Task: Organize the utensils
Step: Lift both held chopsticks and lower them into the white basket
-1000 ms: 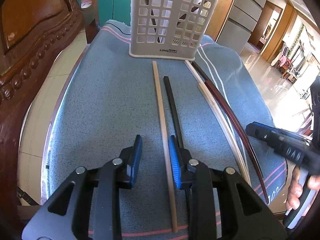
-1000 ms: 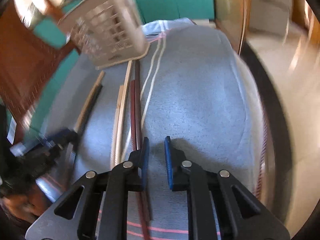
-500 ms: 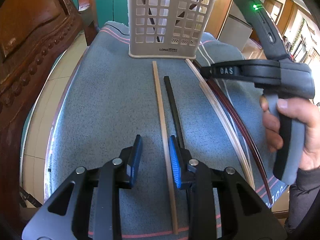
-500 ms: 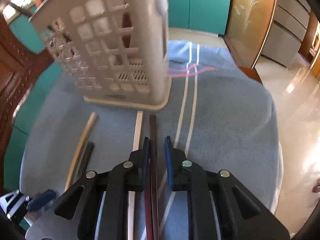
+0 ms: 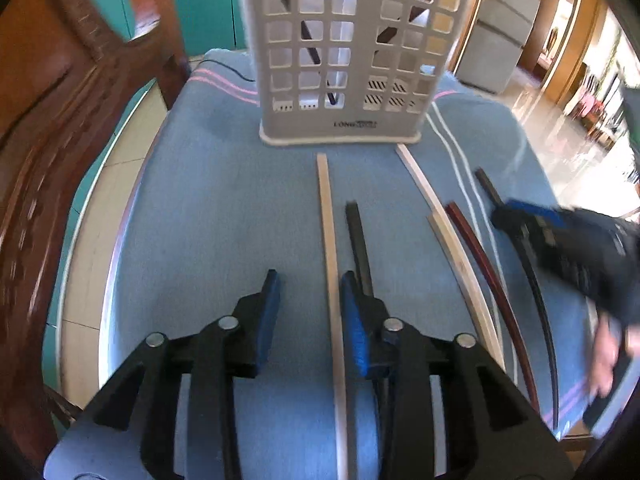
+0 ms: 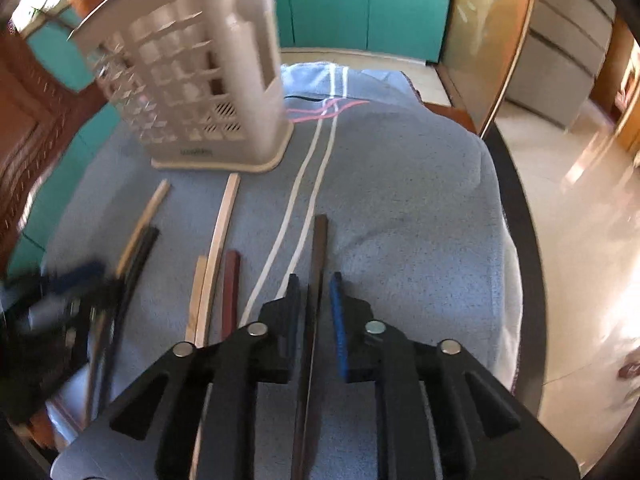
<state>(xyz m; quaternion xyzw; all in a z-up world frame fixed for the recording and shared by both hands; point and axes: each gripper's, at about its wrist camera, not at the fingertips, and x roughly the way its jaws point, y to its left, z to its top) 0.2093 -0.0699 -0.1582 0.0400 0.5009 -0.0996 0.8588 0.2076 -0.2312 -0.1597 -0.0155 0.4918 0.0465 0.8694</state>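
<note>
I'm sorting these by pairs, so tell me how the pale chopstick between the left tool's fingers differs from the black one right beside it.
The pale chopstick is light wood; the black chopstick is dark. The pale one reaches nearer the white basket; the black one's far end stops well short. The pale one lies in the gap of the left tool, whose jaws are opening; the black one passes under one finger. Both lie flat on the blue towel, roughly parallel, pointing at the basket.

The basket (image 5: pixel 352 52) is pale grey with square holes. The cloth (image 5: pixel 224 208) is blue with pink and white stripes. The sticks are tan (image 5: pixel 330 240), black (image 5: pixel 358 240) and dark red (image 5: pixel 480 252).
</note>
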